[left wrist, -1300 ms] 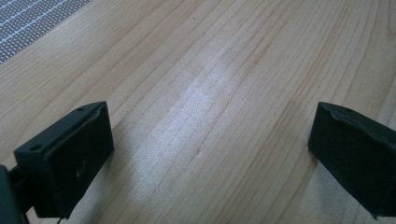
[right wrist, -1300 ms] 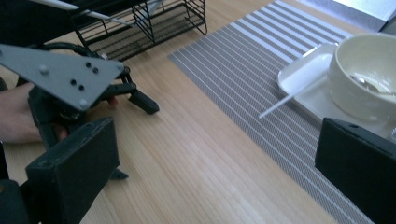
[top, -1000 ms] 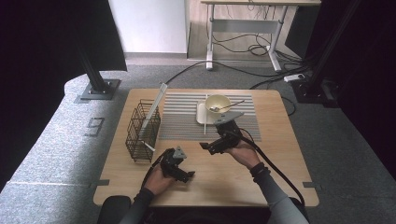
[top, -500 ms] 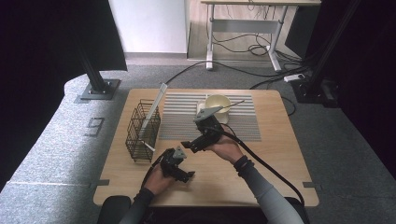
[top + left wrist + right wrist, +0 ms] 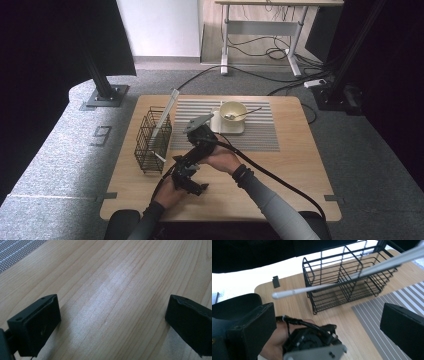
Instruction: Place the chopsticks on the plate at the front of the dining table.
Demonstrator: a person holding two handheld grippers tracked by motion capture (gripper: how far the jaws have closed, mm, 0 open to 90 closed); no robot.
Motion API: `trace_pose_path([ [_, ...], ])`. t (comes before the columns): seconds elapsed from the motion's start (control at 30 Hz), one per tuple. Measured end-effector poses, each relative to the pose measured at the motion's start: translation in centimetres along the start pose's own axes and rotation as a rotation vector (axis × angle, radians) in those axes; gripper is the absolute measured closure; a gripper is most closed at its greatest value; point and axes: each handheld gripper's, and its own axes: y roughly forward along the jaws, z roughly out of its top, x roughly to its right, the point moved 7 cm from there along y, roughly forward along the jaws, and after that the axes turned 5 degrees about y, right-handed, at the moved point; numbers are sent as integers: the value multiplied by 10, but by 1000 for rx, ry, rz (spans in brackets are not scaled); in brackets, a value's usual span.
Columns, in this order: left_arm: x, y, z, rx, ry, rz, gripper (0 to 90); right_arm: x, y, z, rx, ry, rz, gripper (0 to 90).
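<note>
Found left gripper (image 5: 113,315) opened wide, w/ nothing between the jaws; hung low over bare wood of table (image 5: 120,270), touching or not cannot tell. Found right gripper (image 5: 328,322) also spread wide, gripping nothing; hovered above the left hand (image 5: 274,340), pointed twd the black wire rack (image 5: 342,282). Saw a thin white rod (image 5: 312,290) slanting through the rack, rounded end stuck out past rack's near corner, in front of the right jaws but not between them. In high view, found rack on left part of table, just beside a grey striped mat (image 5: 260,137); on mat, saw a cream bowl (image 5: 233,111) w/ a spoon (image 5: 247,112) in it, on a white square dish (image 5: 220,127). Around table, noted grey carpet (image 5: 350,165), cables (image 5: 260,50), a desk frame (image 5: 280,27) at back, dark curtains (image 5: 40,60) at sides.
</note>
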Motion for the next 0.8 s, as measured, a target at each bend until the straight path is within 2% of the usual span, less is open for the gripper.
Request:
trace_pose_path([
  [0.37,0,0,0,1,-3,-1,0,-19,30,10,-37,-21,71,26],
  [0.5,0,0,0,1,-2,0,0,-20,35,10,-62,-35,51,41],
  [0.53,0,0,0,1,-2,0,0,-19,37,11,-61,-45,34,64],
  [0.6,0,0,0,1,-2,-1,0,-18,37,12,-60,-44,29,73],
  [0.8,0,0,0,0,1,0,0,-1,32,17,-42,-18,-16,87],
])
